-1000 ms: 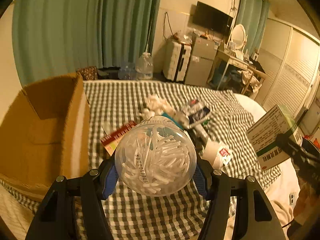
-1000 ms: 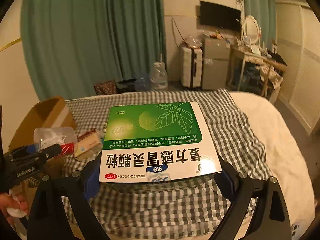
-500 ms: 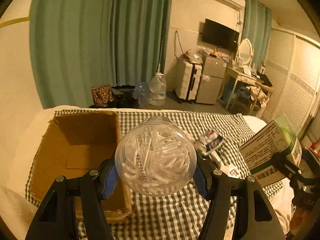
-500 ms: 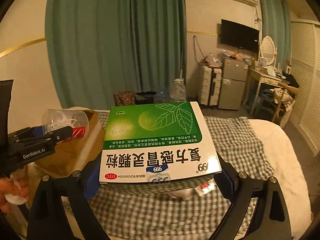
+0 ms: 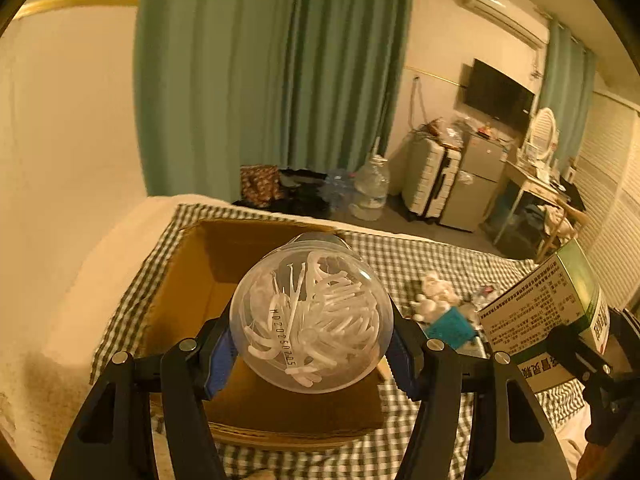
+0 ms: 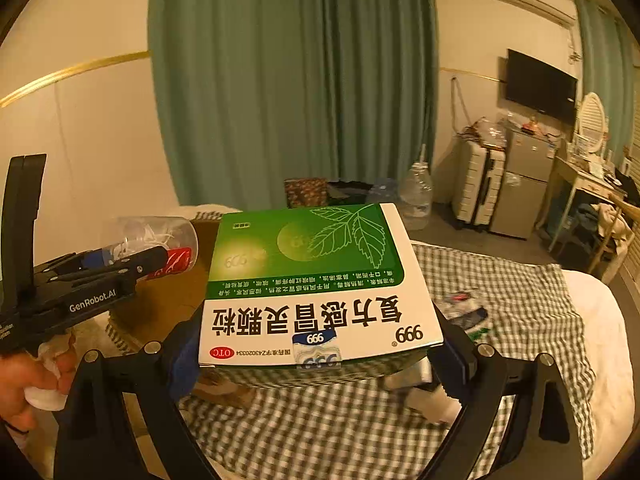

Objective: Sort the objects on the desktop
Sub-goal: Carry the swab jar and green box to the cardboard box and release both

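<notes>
Clear plastic fills the middle of the left wrist view: a round jar of floss picks (image 5: pixel 310 316) is clamped between the blue pads of the left gripper (image 5: pixel 310 344), its base toward the lens, held over the open cardboard box (image 5: pixel 188 280) on the checked cloth (image 5: pixel 420 256). It is probably poised there to be dropped in, the box looking like the sorting bin. At the right edge the medicine carton (image 5: pixel 548 312) shows only its printed back and side, and a small pile of leftover items (image 5: pixel 440 304) lies on the cloth beyond the box.

From the right wrist view, the right gripper (image 6: pixel 320 360) is clenched on that carton (image 6: pixel 316 284), held flat with its green-and-white face up, hiding most of what lies beneath. This view adds the jar (image 6: pixel 152 240) from the side, the person's hand (image 6: pixel 28 376) on the left tool, and more items (image 6: pixel 464 312) on the cloth, too blurred to name.
</notes>
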A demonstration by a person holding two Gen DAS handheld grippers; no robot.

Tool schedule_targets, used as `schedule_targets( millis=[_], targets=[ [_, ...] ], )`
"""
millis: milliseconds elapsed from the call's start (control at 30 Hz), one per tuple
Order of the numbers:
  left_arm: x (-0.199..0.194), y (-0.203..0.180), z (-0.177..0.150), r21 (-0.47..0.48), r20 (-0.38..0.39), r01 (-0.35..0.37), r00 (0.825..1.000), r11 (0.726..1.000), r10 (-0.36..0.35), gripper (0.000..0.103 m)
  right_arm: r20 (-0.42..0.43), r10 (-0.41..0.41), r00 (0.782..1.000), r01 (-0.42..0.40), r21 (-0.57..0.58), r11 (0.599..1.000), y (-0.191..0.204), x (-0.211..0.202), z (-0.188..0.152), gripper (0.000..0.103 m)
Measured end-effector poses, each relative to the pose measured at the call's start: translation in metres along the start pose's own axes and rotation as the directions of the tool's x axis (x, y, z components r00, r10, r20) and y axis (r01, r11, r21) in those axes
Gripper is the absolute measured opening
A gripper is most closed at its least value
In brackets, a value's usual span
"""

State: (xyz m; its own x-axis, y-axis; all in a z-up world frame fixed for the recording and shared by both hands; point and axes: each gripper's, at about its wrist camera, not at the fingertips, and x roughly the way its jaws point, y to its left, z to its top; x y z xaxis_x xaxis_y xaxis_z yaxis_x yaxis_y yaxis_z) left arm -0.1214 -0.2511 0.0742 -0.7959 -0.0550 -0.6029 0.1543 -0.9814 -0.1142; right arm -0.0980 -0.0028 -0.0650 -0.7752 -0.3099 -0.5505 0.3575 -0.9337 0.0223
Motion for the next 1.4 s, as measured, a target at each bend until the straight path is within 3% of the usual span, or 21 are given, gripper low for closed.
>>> schedule_targets(
  millis=[200,433,733,900,1000,1067,1400],
  targets=[
    [0.007,0.035,-0.007,-0.017,-0.02,-0.049,0.999,0.999,0.049,0.065,-0.023,0.058,0.998,-0.058,0.003,0.998,0.029,0.021,0.001,0.094],
    [0.02,0.065,-0.023,-0.045,-0.072,-0.052,0.996,0.998,0.049,0.065,-0.076,0.1,0.992,-0.1,0.003,0.995,0.052,0.053,-0.005,0.094],
    [0.033,0.075,-0.033,-0.042,-0.092,-0.041,0.995,0.998,0.037,0.065,-0.119,0.121,0.986,-0.12,0.017,0.993,0.065,0.083,-0.001,0.094],
    [0.04,0.079,-0.034,-0.053,-0.088,-0.035,0.996,0.998,0.031,0.065,-0.08,0.148,0.986,-0.143,0.069,0.987,0.07,0.093,0.005,0.096],
    [0.042,0.079,-0.036,-0.052,-0.091,-0.031,0.995,0.998,0.027,0.074,-0.088,0.174,0.981,-0.164,0.111,0.98,0.072,0.109,0.013,0.096],
    [0.041,0.078,-0.035,-0.042,-0.077,-0.05,0.996,0.998,0.046,0.095,-0.093,0.163,0.982,-0.151,0.124,0.981,0.073,0.114,0.016,0.097],
    [0.04,0.069,-0.04,-0.048,-0.1,-0.054,0.994,0.997,0.049,0.097,-0.071,0.112,0.991,-0.101,0.139,0.985,0.054,0.096,0.008,0.098]
  ],
)
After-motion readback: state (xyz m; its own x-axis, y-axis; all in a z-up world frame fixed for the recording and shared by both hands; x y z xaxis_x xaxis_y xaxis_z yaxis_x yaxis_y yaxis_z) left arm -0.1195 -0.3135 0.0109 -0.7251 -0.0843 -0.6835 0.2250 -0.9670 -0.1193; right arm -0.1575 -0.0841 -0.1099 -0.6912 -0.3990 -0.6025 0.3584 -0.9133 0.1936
